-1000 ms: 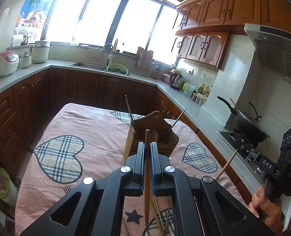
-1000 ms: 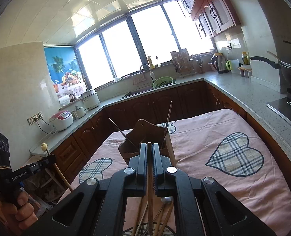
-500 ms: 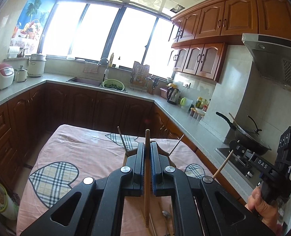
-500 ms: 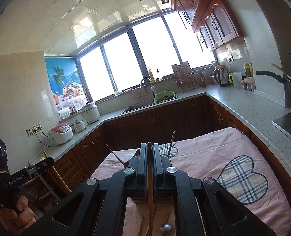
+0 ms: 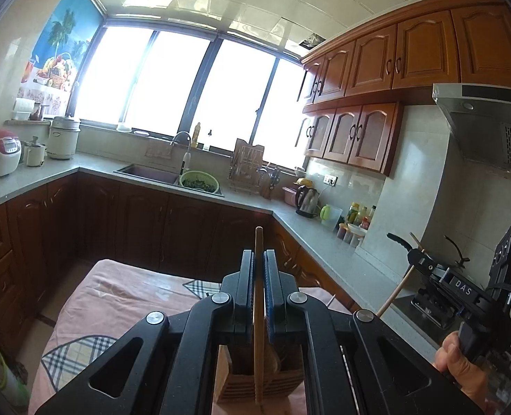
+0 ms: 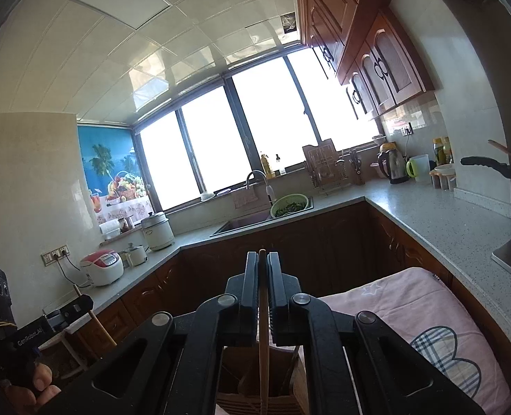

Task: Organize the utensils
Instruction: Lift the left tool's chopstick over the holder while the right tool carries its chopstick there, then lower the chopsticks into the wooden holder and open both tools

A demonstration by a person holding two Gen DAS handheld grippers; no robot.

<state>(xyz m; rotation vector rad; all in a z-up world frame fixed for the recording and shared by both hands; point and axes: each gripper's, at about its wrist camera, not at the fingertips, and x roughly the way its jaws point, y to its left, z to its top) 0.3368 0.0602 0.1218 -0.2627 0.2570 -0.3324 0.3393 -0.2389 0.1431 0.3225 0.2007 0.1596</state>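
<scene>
Since a second ago both grippers have lifted and drawn in over the holder: it filled mid-view then, and now shows only under the jaws at the bottom of each view

Left gripper [image 5: 259, 259]: fingers narrow, clamped on a wooden spoon [image 5: 258, 314]. The handle stands up past the tips and the rest hangs down between the arms, with a rounded wooden bowl low in the gap that may be its own; that I can't tell. It hangs right over the wooden holder [image 5: 255, 385] on the pink cloth [image 5: 124, 297].

Right gripper [image 6: 263, 263]: fingers narrow too, pinching a dark stick [image 6: 263, 346], likely a chopstick or thin handle, whose lower end reaches the holder [image 6: 255, 404] and runs out of view. Other sticks already lean inside.

What could go wrong:
- Both pieces head for one small holder, so the grippers, near each other, may knock together
- A thin round handle pinched at one spot can swing, and its tip may catch the rim or the slats rather than drop in
- Pressing down on such a catch could tip the holder or drag the cloth
- Letting go too high, the piece may bounce out
</scene>
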